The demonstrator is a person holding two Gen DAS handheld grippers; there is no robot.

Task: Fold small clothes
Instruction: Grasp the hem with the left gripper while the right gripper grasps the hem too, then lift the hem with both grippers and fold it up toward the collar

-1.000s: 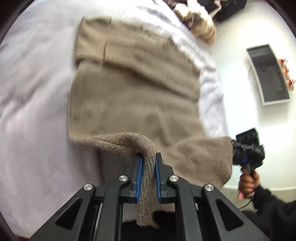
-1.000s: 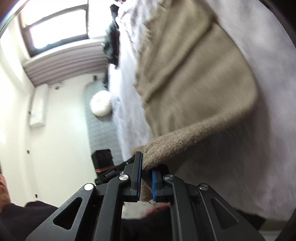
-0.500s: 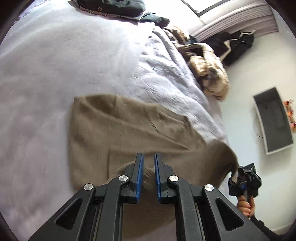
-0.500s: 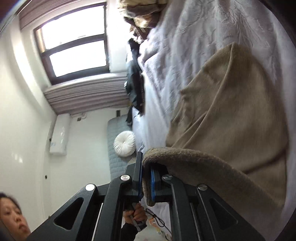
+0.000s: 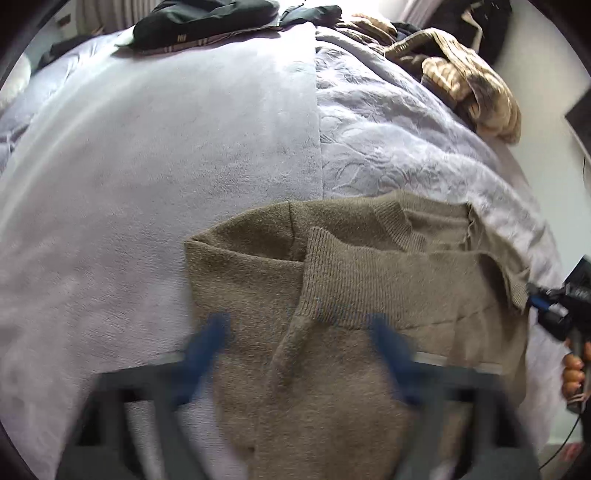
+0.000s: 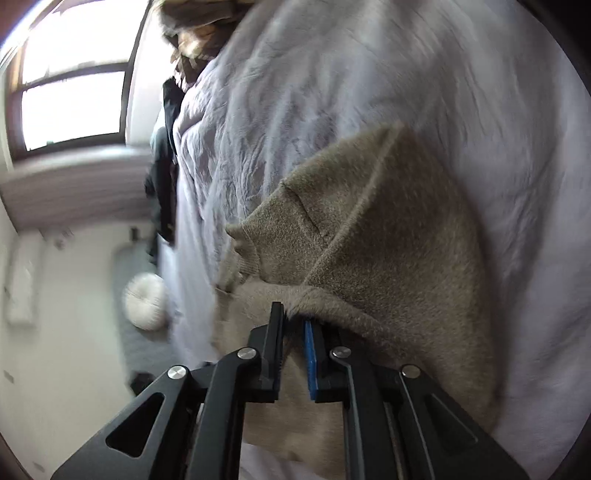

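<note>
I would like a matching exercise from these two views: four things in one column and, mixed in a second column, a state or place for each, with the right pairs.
Things:
1. left gripper
2. right gripper
3. brown knit sweater
4. dark garment

States or places:
a. at the far end of the bed
b. fingers wide apart, blurred, holding nothing
c. folded over itself, ribbed hem on top, on the lilac blanket
d. fingers slightly apart at the sweater's edge

Pairs: 1-b, 2-d, 3-c, 4-a
</note>
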